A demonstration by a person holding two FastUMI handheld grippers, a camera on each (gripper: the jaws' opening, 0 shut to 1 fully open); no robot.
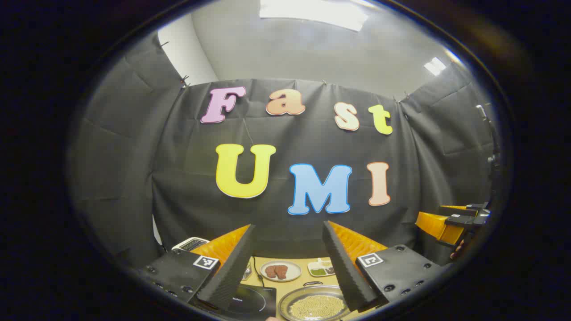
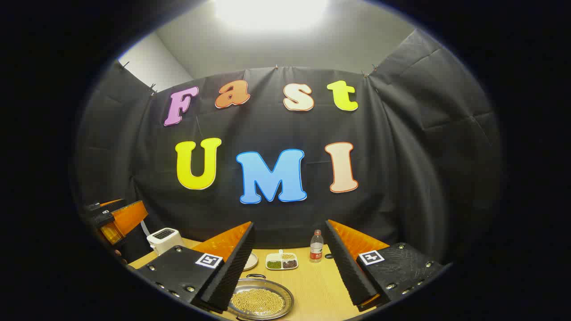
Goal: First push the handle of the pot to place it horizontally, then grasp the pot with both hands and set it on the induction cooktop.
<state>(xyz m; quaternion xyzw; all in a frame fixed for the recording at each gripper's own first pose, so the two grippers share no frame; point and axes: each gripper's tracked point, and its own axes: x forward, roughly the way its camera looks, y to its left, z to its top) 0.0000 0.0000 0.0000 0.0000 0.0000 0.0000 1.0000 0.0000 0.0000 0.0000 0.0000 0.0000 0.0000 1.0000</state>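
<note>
Both fingers of the left gripper [image 1: 289,267] are spread apart, grasping nothing, above the wooden table [image 2: 312,285]. Below them the pot [image 1: 314,305], filled with yellow beans, is seen just beside the black cooktop [image 1: 247,301]. Likewise released is the right gripper [image 2: 289,267], raised over the pot. Farther back stand a bottle [image 2: 316,246], a divided dish [image 2: 281,261] and a toaster [image 2: 165,239].

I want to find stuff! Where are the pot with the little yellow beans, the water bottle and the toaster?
pot [image 2: 261,301], right gripper view, on the beans inside it
water bottle [image 2: 316,247], right gripper view, on its middle
toaster [image 2: 165,239], right gripper view, on its white top
</note>
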